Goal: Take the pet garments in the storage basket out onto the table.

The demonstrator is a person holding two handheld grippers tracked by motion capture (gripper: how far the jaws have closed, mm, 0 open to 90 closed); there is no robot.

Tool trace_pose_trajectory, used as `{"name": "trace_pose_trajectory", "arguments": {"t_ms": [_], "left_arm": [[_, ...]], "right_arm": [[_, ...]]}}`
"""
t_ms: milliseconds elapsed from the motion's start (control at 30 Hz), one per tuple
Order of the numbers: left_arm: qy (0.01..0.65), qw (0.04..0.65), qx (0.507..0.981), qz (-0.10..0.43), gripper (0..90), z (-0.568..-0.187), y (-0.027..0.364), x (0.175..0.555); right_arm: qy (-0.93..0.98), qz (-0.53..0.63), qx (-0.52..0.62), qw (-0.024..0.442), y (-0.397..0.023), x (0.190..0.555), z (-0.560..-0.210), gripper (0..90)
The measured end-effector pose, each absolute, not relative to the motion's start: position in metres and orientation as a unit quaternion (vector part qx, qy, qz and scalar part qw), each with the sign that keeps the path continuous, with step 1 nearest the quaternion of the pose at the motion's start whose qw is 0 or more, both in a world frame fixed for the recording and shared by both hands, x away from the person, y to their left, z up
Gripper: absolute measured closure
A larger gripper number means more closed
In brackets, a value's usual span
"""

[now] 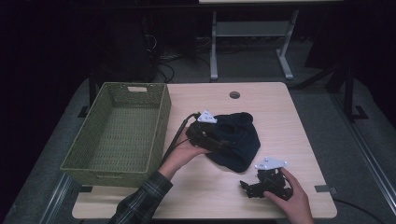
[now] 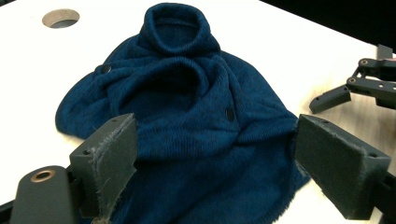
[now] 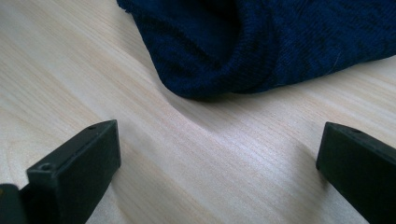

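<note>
One navy knit garment [image 2: 187, 135] — crumpled, collar up, two buttons.

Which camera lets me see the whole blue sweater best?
The left gripper view: the blue sweater lies there close and bright, with its collar and buttons plain. The high view shows it small and dark on the table; the right gripper view shows just one edge.
</note>
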State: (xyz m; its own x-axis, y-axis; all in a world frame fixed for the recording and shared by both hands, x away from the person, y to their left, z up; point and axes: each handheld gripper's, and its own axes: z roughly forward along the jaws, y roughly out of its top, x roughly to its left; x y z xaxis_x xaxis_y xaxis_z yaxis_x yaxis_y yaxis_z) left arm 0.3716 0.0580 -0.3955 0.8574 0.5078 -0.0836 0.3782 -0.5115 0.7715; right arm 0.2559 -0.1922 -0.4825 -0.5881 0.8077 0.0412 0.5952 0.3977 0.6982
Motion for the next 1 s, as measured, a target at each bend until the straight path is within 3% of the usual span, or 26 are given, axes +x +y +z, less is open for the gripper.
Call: {"name": "trace_pose_trajectory", "arguments": {"t_ms": [433,1000], "left_arm": [[0.271,0.423,0.860,0.087,13.6,-0.410,0.081,0.339],[0.302,0.377,0.870,0.094,13.5,-0.446,0.106,0.307]], "right_arm": [[0.822,0.345,0.427,0.154,-0.192,0.256,-0.483,0.0],[0.822,0.345,0.426,0.154,-0.192,0.256,-0.483,0.0]]}}
